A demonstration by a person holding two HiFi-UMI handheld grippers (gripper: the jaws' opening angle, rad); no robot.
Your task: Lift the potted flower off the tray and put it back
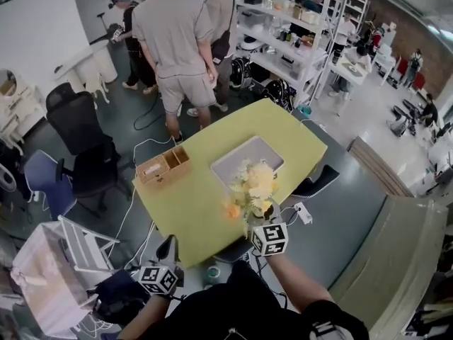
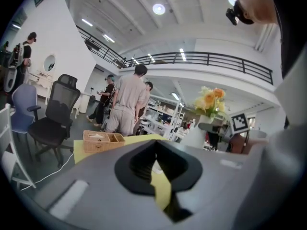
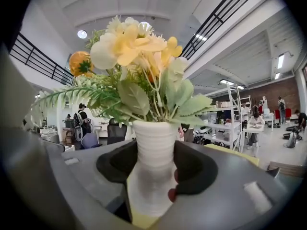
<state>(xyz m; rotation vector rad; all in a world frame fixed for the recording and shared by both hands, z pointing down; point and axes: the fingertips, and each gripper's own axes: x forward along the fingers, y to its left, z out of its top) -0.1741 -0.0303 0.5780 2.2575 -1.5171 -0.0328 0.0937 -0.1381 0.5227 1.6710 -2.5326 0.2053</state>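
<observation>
The potted flower (image 1: 256, 188) is a bunch of yellow, white and orange blooms in a white ribbed vase (image 3: 152, 147). My right gripper (image 3: 153, 150) is shut on the vase, a jaw on each side. In the head view the right gripper (image 1: 256, 222) holds the pot up over the near part of the yellow-green table (image 1: 191, 204), just in front of the grey tray (image 1: 244, 158), which lies bare. My left gripper (image 1: 168, 246) hangs at the table's near left edge, shut with nothing in it (image 2: 154, 145). The left gripper view shows the flower (image 2: 209, 99) to its right.
A wicker box (image 1: 164, 166) stands on the table left of the tray. Two persons (image 1: 177, 41) stand beyond the far edge, with shelves (image 1: 297, 27) behind. Office chairs (image 1: 85, 140) are at the left. A power strip (image 1: 303, 213) lies on the floor at the right.
</observation>
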